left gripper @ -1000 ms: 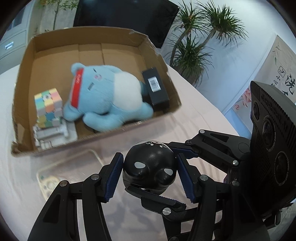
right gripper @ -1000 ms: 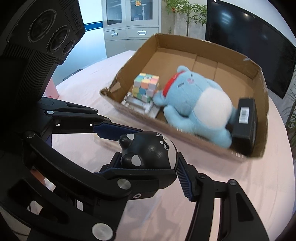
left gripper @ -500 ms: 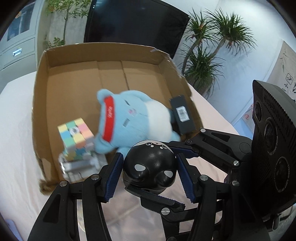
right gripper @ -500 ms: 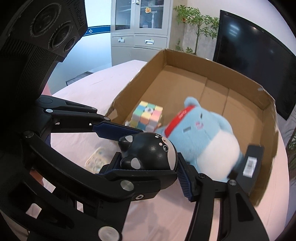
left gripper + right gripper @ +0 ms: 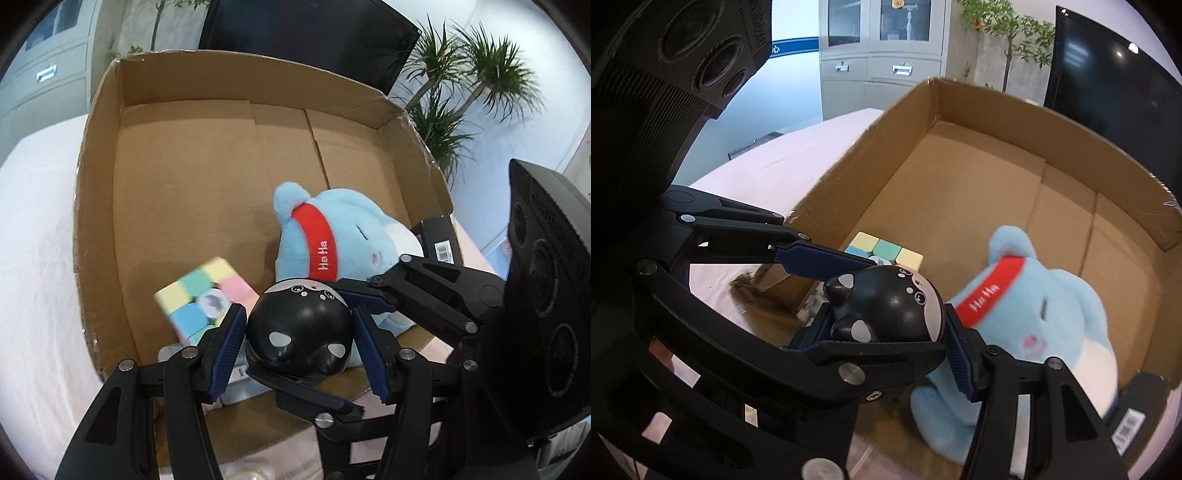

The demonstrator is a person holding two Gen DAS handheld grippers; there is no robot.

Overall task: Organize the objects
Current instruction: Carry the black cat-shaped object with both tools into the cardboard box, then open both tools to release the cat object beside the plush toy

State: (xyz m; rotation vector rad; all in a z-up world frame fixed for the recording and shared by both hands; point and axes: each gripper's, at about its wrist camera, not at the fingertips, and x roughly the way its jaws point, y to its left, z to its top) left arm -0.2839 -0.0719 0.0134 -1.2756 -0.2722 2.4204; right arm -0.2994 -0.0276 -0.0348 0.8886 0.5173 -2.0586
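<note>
Ahead of both grippers lies the cardboard box (image 5: 99,206), its floor mostly bare, with the blue plush (image 5: 343,240) just beyond the fingertips, a black carton (image 5: 441,240) to its right and the pastel cube (image 5: 203,299) to its left. Both the left gripper (image 5: 299,332) and right gripper (image 5: 890,314) pinch the black round toy (image 5: 299,328), held above the box's near edge.

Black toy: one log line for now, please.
toy: held by left gripper and right gripper | position: over box near edge | inside: plush, cube | release: not yet
</note>
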